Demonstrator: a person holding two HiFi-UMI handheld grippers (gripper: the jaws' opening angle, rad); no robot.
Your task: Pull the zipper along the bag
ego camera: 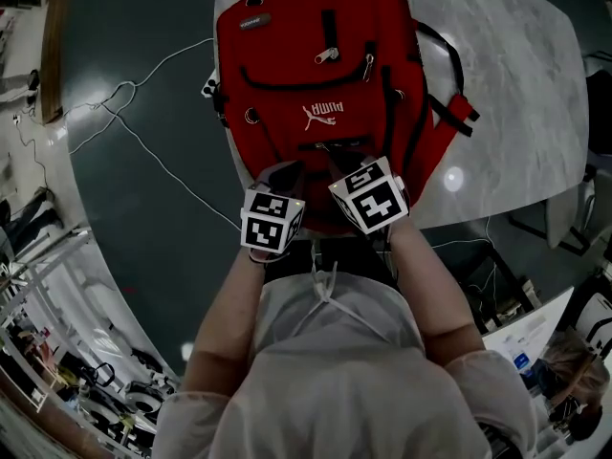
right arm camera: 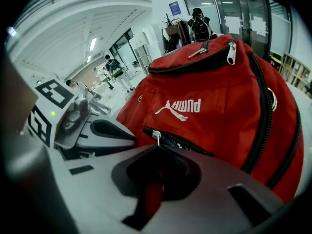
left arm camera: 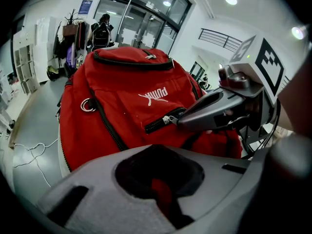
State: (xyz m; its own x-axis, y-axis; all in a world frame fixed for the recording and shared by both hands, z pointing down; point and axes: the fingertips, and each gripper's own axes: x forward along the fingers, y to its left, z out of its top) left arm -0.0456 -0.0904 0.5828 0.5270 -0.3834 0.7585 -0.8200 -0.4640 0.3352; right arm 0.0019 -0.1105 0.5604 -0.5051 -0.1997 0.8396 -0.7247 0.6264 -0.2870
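A red backpack (ego camera: 316,84) lies flat on a marble table (ego camera: 516,84), and both grippers sit at its near end. The front pocket zipper (right arm camera: 187,145) runs below the white logo. Its metal pull (right arm camera: 156,136) leads straight into the tips of my right gripper (right arm camera: 157,150), which is shut on it. From the left gripper view, the right gripper (left arm camera: 209,112) has its tip at the zipper pull (left arm camera: 168,121). My left gripper (left arm camera: 158,152) is shut on a fold of the bag's red fabric just left of the pocket. Seen from the head camera, the left gripper (ego camera: 284,175) and right gripper (ego camera: 339,165) lie side by side.
White cables (ego camera: 143,151) trail over the dark floor left of the table. A black bag strap (ego camera: 449,60) loops out at the right. The table's near edge runs just under the grippers, against the person's body. Behind the bag there are shelves, hung bags and glass doors (left arm camera: 141,23).
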